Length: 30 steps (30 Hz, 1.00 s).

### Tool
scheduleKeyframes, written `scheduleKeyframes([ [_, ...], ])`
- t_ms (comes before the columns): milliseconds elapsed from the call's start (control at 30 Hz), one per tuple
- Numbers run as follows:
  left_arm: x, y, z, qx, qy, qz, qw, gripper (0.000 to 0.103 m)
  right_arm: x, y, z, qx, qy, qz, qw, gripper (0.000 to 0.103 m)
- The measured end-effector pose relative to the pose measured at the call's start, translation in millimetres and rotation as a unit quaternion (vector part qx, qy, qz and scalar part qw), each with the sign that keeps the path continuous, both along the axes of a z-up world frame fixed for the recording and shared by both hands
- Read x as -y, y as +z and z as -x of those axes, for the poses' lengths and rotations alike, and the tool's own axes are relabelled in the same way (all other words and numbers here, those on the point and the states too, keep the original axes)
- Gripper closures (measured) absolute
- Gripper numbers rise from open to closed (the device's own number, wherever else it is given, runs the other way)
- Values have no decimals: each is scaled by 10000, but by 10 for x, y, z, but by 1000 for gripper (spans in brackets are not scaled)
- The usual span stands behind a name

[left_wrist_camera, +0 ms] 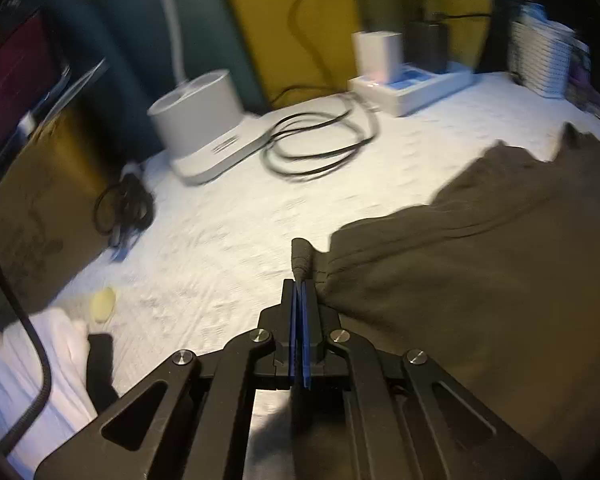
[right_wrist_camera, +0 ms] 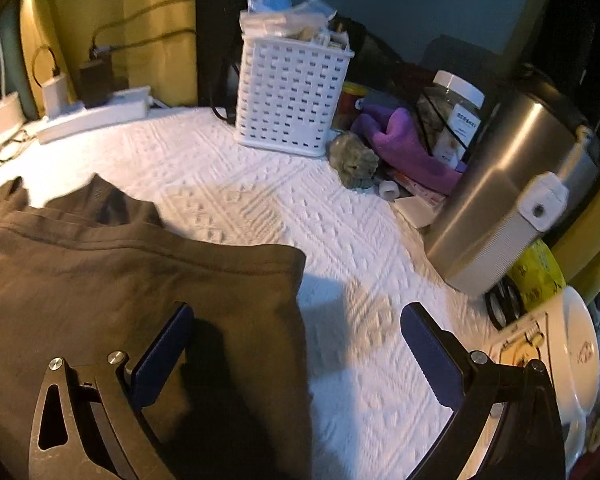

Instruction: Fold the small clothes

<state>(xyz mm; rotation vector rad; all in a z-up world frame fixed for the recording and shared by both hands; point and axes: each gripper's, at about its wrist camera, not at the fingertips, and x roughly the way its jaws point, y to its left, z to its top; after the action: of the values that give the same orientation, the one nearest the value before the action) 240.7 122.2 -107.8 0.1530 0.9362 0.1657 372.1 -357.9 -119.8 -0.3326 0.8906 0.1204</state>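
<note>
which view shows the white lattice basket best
The right wrist view: the white lattice basket stands whole and sharp at the back of the white quilted cover, stuffed with packets. The left wrist view shows only a blurred sliver at the far right.

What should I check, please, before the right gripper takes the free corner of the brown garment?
1. Left gripper shut on a pinch of the brown garment: ok.
2. Right gripper open: ok.
3. Its fingers astride the garment's near edge, one finger over cloth, the other over the white cover: ok.
4. Fingers touching the cloth: cannot tell.
5. Garment lying flat: not ok, it is gathered near the left gripper.
6. Steel pot clear of the garment: ok.
</note>
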Motion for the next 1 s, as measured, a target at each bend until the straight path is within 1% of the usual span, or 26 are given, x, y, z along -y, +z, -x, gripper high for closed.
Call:
scheduleKeyframes([
  [33,-48,1,18,67,15,121,9999,102,8,-7,-22,8,-5,-35,10000,0],
  [67,-71,5,30,89,52,150,9998,101,19,-5,-44,-1,-26,-75,10000,0],
  [133,-83,0,41,127,144,-2,9998,101,26,3,-71,16,-52,-70,10000,0],
  [300,-157,28,72,170,408,72,9990,97,8,21,-54,92,-93,78,9999,0],
  [400,-209,99,168,211,543,227,9980,97,30,45,4,144,-158,196,9996,0],
  [500,-272,176,348,259,635,396,9969,94,80,99,111,175,-186,143,9996,0],
  [533,-281,192,416,263,649,446,9965,90,89,123,162,196,-183,134,9996,0],
  [567,-277,203,472,271,654,476,9964,80,96,144,207,212,-178,122,9995,0],
  [600,-272,216,559,279,666,507,9961,74,102,165,250,225,-172,108,9995,0],
  [633,-261,224,638,284,669,537,9959,65,104,183,295,236,-164,95,9995,0],
  [667,-248,234,707,294,668,564,9957,63,100,201,346,246,-153,86,9995,0],
  [733,-209,260,909,322,609,689,9952,62,92,232,451,266,-133,55,9995,0],
  [833,-141,310,1162,408,560,984,9927,62,76,274,638,273,-120,-44,9995,0],
  [900,-48,338,1330,467,455,1063,9922,62,60,283,732,258,-119,-96,9996,0],
  [1000,100,298,1552,373,240,1337,9900,62,30,293,944,227,-96,-133,9996,0],
])
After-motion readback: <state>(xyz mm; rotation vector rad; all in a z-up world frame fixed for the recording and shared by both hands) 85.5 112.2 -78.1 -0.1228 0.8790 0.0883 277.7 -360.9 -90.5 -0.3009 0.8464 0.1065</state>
